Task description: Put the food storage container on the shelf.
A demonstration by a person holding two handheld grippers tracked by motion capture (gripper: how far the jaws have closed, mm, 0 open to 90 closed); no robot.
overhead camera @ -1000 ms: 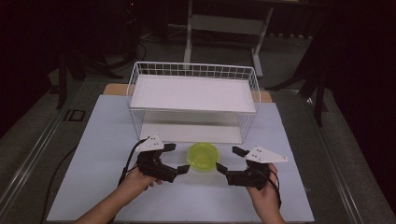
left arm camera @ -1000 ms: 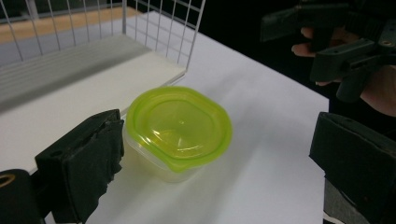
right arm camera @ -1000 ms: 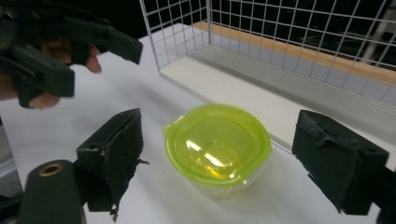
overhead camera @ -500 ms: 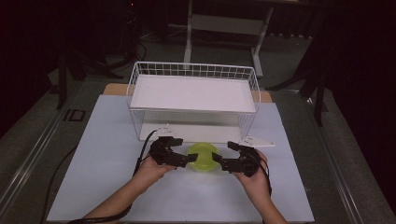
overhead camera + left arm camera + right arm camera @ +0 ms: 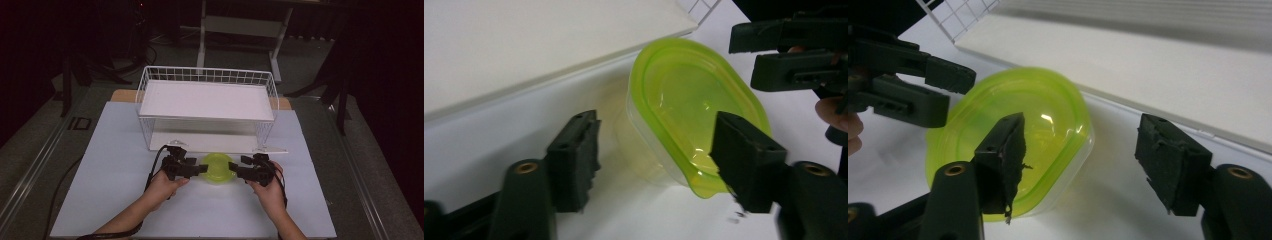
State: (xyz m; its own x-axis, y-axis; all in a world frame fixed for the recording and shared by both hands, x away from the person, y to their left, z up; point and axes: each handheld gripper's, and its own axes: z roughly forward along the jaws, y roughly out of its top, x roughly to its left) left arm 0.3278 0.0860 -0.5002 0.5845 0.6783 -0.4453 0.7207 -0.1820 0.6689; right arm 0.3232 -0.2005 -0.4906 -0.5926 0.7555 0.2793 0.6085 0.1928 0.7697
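White desk point(image 5: 115, 165) holds a light, slippery-looking green-lidded container point(image 5: 218, 167); left tool point(image 5: 200, 169) and right tool point(image 5: 239, 173), jaws just narrowing yet ungripped, probably best pinch its stiff rim.

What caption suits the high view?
Two hand-held grippers, left gripper and right gripper, flank a green-lidded container before a wire rack.

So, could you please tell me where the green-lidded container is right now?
In the high view the green-lidded container sits on the white table near the front edge, just before the wire rack, between the left gripper and right gripper.
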